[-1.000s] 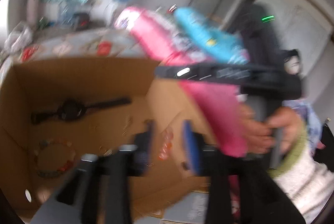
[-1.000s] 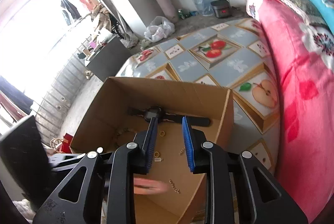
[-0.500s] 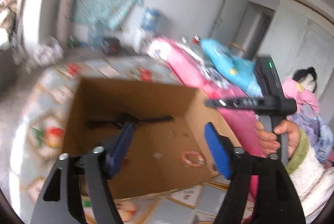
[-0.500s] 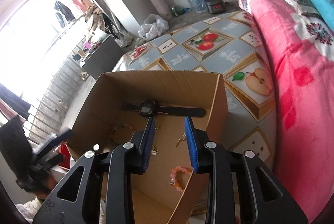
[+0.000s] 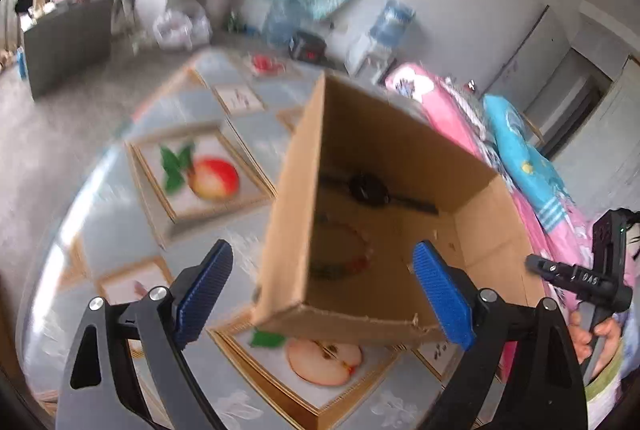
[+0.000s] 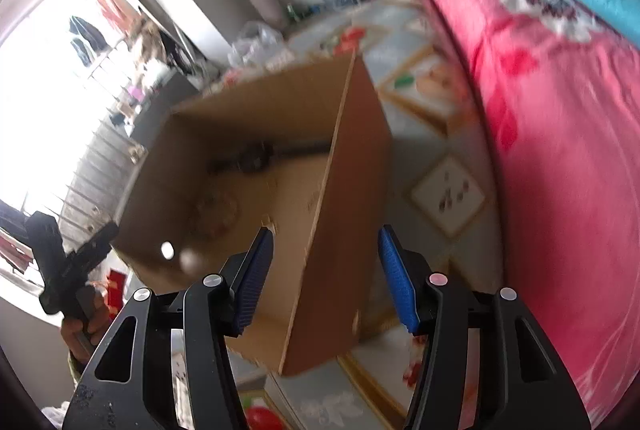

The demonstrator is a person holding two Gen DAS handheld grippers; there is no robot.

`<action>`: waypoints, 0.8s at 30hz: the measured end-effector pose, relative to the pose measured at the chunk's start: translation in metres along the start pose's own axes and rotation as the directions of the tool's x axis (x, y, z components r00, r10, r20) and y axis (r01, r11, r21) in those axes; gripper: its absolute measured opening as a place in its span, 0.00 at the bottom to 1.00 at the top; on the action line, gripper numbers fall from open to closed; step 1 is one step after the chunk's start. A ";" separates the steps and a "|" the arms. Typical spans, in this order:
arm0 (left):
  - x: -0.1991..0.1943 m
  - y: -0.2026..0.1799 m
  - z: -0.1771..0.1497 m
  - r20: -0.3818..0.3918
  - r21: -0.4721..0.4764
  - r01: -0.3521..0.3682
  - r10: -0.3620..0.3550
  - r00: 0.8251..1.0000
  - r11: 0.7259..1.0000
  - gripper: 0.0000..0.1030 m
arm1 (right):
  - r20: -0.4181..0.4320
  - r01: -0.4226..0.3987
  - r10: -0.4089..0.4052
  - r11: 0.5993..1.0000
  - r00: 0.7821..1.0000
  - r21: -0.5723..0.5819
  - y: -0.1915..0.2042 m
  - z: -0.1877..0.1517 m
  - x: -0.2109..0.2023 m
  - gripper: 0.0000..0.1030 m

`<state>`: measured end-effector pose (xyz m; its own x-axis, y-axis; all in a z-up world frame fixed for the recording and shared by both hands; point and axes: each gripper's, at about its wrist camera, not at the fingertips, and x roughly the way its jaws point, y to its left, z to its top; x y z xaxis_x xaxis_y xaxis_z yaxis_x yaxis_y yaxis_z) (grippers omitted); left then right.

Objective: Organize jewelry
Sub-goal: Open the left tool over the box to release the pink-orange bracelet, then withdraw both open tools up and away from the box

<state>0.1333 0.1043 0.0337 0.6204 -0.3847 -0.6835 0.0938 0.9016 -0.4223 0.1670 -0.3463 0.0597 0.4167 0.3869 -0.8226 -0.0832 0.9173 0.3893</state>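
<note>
The blue fingers of both grippers are opening and hold nothing. The cardboard box holds a black watch and a bead bracelet.

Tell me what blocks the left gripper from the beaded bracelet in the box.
The cardboard box wall does: its near-left corner stands between the opening fingers of the left gripper, with the beaded bracelet on the floor behind it. Nothing lies over the bracelet.

Left tongs opened wide, right tongs opening (both empty)
</note>
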 end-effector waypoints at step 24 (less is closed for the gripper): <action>-0.009 -0.028 -0.033 -0.033 0.034 0.006 -0.005 0.999 0.999 0.89 | -0.044 0.077 -0.079 0.996 0.996 -0.050 0.030 -0.029 0.005 0.54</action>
<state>0.0990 0.0765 0.0320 0.5935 -0.3952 -0.7011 0.1242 0.9056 -0.4054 0.1403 -0.3144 0.0551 0.3815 0.3169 -0.8683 -0.0964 0.9479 0.3036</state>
